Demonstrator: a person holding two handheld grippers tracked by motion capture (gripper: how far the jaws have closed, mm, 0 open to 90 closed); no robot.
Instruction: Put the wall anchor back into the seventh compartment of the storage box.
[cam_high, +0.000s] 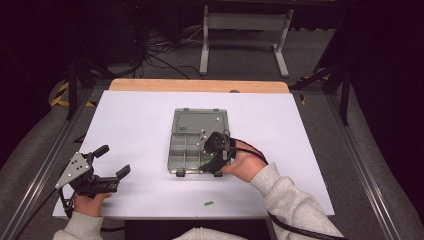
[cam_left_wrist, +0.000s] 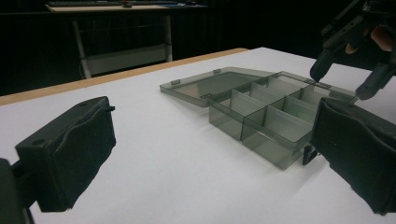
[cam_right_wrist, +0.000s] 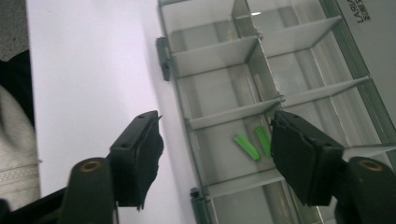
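The white surface (cam_high: 140, 130) carries a smoky transparent plastic compartment box (cam_high: 186, 150), lid laid open, at the centre of the high view. The right claw (cam_right_wrist: 215, 154) is seen released above a compartment holding two small green plastic strips (cam_right_wrist: 246, 146). The left claw (cam_high: 114, 161), spread and empty, is held at lower left. A third green strip (cam_high: 208, 203) lies near the bottom edge; it could be brushed off by a sleeve.

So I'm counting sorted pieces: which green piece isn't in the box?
The green piece lying alone on the white table, near its front edge; the box sits farther back.
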